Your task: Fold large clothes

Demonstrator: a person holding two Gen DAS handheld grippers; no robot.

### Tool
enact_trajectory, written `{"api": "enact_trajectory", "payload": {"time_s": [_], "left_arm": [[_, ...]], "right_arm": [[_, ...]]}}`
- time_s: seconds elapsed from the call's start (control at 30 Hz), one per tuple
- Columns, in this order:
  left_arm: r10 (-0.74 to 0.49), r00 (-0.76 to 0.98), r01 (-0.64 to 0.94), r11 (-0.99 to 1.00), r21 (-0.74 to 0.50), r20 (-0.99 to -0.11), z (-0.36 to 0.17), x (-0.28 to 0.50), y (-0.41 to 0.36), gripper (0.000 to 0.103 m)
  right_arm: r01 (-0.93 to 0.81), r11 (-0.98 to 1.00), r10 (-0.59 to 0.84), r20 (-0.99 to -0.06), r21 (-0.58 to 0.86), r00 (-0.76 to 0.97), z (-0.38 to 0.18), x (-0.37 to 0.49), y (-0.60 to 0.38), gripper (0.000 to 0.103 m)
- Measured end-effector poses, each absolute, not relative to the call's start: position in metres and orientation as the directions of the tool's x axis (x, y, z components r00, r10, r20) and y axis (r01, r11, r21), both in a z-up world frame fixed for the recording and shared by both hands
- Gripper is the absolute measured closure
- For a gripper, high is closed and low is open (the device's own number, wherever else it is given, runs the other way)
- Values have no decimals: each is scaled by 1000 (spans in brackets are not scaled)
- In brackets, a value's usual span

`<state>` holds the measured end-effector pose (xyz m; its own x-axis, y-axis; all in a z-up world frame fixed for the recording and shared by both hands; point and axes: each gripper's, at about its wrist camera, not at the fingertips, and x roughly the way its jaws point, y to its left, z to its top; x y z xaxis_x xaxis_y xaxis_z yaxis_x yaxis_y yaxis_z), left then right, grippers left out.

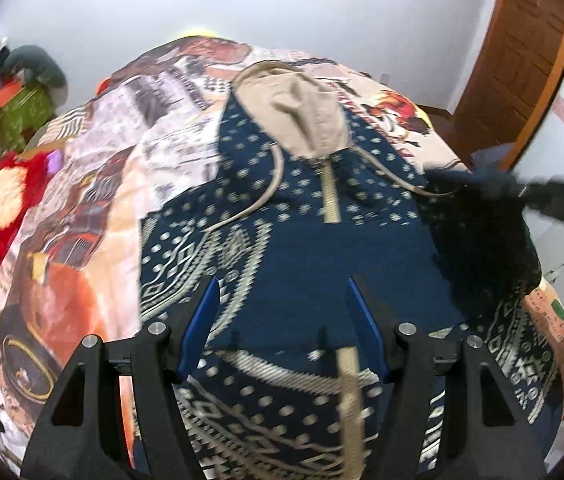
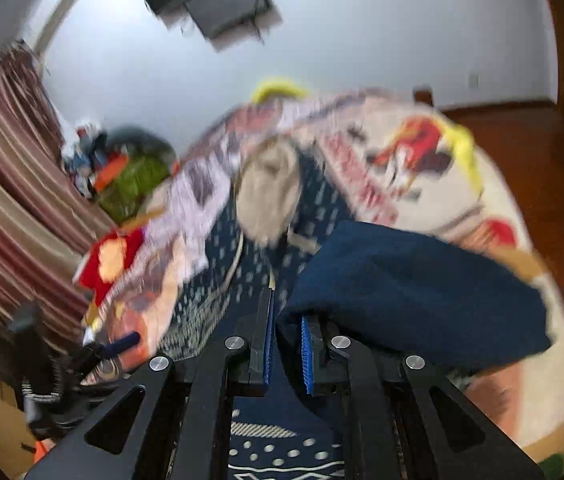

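Hoodie [image 1: 293,240], navy with cream pattern, lies flat on the printed bedspread [image 1: 94,184], hood at 12 o'clock. Right gripper [image 2: 286,320] is clamped on a navy sleeve fold [image 2: 413,292], lifted toward 3 o'clock. Left gripper [image 1: 282,284] hovers over the hoodie body, jaws apart, holding nothing.
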<state>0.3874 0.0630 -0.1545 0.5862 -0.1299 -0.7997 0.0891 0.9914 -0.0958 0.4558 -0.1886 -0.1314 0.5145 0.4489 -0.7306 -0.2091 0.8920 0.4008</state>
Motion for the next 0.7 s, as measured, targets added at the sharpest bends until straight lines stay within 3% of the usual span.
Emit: {"api": "enact_trajectory", "payload": {"time_s": [0.33, 0.4, 0.43, 0.47, 0.7], "left_arm": [[-96, 569, -31, 990, -138, -817, -171, 372, 119, 39], [-83, 568, -42, 991, -129, -819, -172, 372, 121, 39], [-79, 568, -44, 991, -126, -819, -171, 372, 122, 39], [-76, 570, -43, 992, -123, -818, -170, 372, 121, 39], [-77, 596, 29, 997, -75, -799, -145, 379, 84, 39]], "right_arm": [[-159, 940, 338, -888, 302, 311, -215, 457, -152, 91], [-157, 935, 350, -901, 318, 256, -224, 458, -152, 72], [-154, 929, 364, -904, 336, 223, -228, 457, -153, 49], [-151, 922, 382, -898, 355, 220, -229, 455, -154, 40], [-241, 921, 373, -873, 306, 315, -193, 433, -166, 39]]}}
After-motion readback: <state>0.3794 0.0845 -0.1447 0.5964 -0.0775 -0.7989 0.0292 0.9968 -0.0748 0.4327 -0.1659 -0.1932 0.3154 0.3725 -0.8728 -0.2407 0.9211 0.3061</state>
